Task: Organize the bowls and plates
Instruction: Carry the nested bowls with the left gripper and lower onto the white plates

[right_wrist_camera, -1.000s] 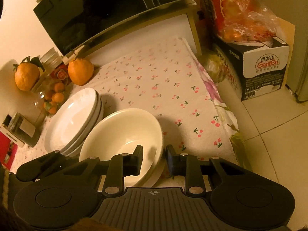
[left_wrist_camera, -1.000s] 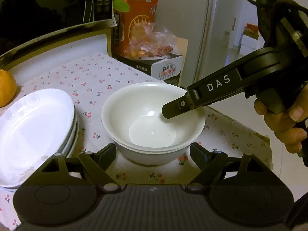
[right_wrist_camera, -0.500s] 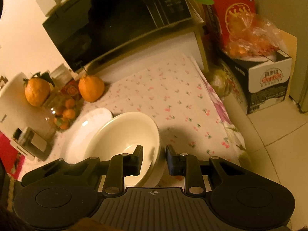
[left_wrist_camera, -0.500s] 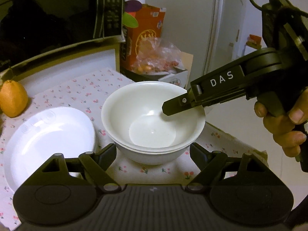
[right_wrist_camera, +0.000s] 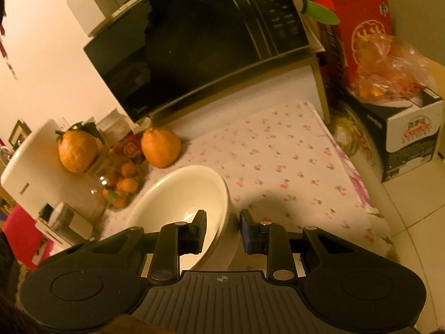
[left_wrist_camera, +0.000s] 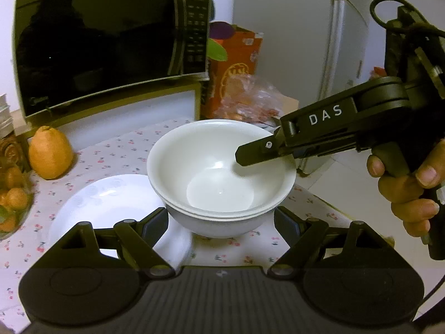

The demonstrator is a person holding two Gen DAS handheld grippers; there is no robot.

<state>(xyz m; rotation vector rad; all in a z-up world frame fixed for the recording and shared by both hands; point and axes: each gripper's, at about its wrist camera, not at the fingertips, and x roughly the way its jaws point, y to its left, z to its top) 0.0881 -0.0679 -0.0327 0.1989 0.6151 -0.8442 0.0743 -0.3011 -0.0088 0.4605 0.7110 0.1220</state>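
Note:
Two nested white bowls (left_wrist_camera: 211, 167) hang above the cherry-print tablecloth (left_wrist_camera: 116, 150). My left gripper (left_wrist_camera: 221, 220) stands wide, its pads pressed against the lower walls of the stack on both sides. In the left wrist view my right gripper (left_wrist_camera: 250, 157) comes in from the right, shut on the far right rim with one finger inside the bowl. The right wrist view shows the same bowls (right_wrist_camera: 178, 194) with the rim pinched in my right gripper (right_wrist_camera: 222, 231). Below and to the left of the bowls lie stacked white plates (left_wrist_camera: 111, 203).
A black microwave (left_wrist_camera: 105, 44) stands on a shelf at the back. A large orange (left_wrist_camera: 50, 156) and a glass jar of small oranges (right_wrist_camera: 119, 183) sit at the left. Cardboard boxes (right_wrist_camera: 411, 136) stand on the floor past the table's right edge.
Both grippers have risen together with the bowls, which left the cloth. The plates and the table have dropped lower in view, and the microwave has come into sight.

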